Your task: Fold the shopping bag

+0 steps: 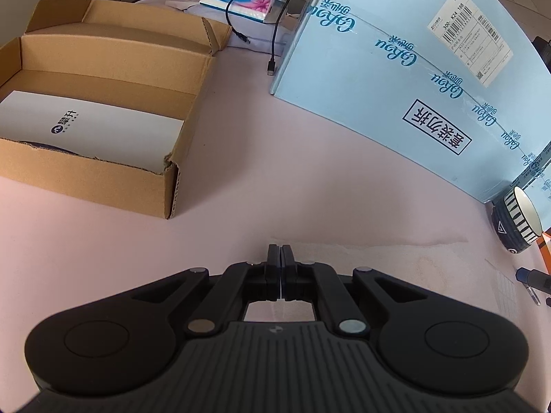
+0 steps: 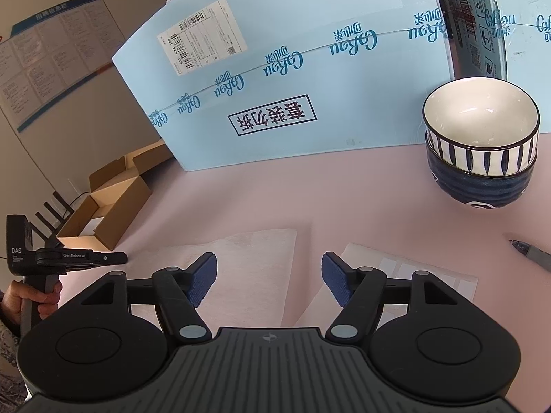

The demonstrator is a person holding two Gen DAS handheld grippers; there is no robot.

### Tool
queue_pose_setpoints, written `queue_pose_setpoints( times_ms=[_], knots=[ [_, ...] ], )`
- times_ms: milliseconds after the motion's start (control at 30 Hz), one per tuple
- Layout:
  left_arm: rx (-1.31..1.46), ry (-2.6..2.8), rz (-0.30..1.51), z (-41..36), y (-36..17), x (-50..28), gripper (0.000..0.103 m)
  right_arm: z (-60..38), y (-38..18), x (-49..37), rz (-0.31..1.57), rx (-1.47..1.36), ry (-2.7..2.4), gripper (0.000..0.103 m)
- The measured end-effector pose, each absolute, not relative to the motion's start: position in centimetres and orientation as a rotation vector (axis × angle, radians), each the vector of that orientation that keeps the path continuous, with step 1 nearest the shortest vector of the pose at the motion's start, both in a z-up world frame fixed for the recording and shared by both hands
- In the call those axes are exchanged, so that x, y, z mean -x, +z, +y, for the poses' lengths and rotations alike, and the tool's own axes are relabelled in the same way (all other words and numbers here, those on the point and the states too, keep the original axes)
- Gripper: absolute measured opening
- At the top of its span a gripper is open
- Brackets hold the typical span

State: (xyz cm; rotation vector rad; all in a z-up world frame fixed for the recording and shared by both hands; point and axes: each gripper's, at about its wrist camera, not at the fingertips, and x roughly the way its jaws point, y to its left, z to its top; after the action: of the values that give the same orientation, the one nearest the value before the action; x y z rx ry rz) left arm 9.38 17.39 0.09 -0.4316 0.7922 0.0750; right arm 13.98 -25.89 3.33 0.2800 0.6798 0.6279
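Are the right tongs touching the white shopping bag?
Apart. The right wrist view shows the right tongs open, the white shopping bag lying flat on the table beyond, nothing between them.

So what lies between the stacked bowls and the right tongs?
Only bare pink tabletop; right wrist view shows it between the stacked bowls and the open right tongs.

A pale pink table (image 2: 261, 192) carried a big light-blue carton (image 2: 310, 79) at twelve o'clock, stacked bowls (image 2: 480, 158) at two, a pen (image 2: 530, 251) at three, an open cardboard box (image 2: 103, 213) at nine, and white sheets (image 2: 248, 268) near six.
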Motion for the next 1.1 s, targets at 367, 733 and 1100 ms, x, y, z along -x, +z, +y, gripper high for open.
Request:
queue_pose_setpoints(
  times_ms=[367,733,1100],
  knots=[
    [0.177,-0.035,0.629,10.6,4.4,-5.7,0.003,-20.3,1.1,-14.8,0.736,-0.178,0.694,0.015],
    [-0.046,-0.03,0.725,7.8,-0.2,-6.4,0.007,-23.0,-0.4,-17.7,0.731,-0.224,0.567,0.014],
    [-0.032,-0.008,0.723,8.7,-0.1,-6.1,0.006,-22.3,1.8,-15.5,0.681,-0.286,0.646,0.033]
  ],
)
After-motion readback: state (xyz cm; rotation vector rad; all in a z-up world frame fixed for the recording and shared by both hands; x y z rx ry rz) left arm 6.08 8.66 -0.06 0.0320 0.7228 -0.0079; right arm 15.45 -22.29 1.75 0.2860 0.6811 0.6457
